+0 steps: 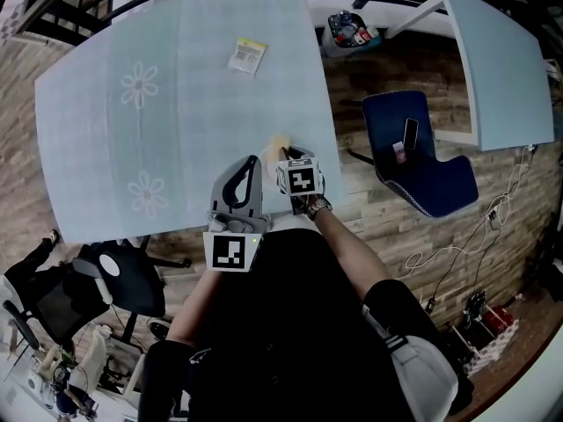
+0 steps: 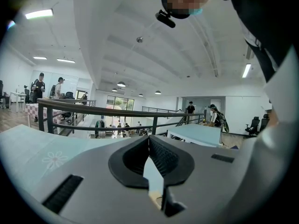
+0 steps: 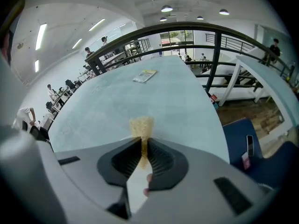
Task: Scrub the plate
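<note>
I'm watching the R gripper [image 3: 142, 141] clamping a tan scrub sponge [image 3: 141, 125]. Its jaws are pinching the sponge's near part, w/ the rest sticking out past the tips. The sponge's long axis is running in line w/ the jaws. Its free end is pointing away from the person, across the table [image 1: 176, 148] toward the far side, where a small packet [image 1: 247, 56] is lying flat on the pale blue cloth. In the head view the sponge is sitting over the table's near R corner, close to the R edge. I can't tell whether it's touching the cloth.

The L gripper [image 2: 148, 139] is hanging just beside the R one, on its L side, at the table's near edge. Its jaws are pressing together tip to tip w/ nothing between the pads. It's tilting upward, so its camera is looking over the tabletop at a dark railing [image 2: 117, 112] and the ceiling beyond.

A blue chair [image 1: 440, 187] is standing to the R of the table, well apart from both grippers. As for the plate, I'm not making it out in any view.
</note>
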{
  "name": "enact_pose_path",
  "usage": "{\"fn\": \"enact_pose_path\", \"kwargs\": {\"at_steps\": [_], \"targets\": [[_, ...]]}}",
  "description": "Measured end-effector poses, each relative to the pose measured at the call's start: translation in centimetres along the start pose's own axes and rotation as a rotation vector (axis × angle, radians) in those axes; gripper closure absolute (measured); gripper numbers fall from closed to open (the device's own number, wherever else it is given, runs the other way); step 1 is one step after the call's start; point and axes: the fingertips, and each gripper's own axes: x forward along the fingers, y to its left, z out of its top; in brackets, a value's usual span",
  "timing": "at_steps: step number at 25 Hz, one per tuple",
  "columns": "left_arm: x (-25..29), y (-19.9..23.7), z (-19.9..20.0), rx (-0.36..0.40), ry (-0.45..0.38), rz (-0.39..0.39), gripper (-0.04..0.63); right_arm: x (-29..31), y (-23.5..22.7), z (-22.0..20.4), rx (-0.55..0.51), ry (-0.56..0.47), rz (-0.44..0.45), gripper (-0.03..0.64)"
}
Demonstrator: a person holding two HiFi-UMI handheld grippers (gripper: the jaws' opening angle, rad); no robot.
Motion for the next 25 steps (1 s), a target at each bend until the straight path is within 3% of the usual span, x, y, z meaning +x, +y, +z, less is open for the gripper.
{"fn": "enact_pose_path", "kwargs": {"at_steps": [25], "targets": [[0.4,-2.4,-0.3,-0.001,-0.014,-0.026,0.581,-2.2,-4.9,-0.9,0.035,-0.019,-0.078,0.572]]}}
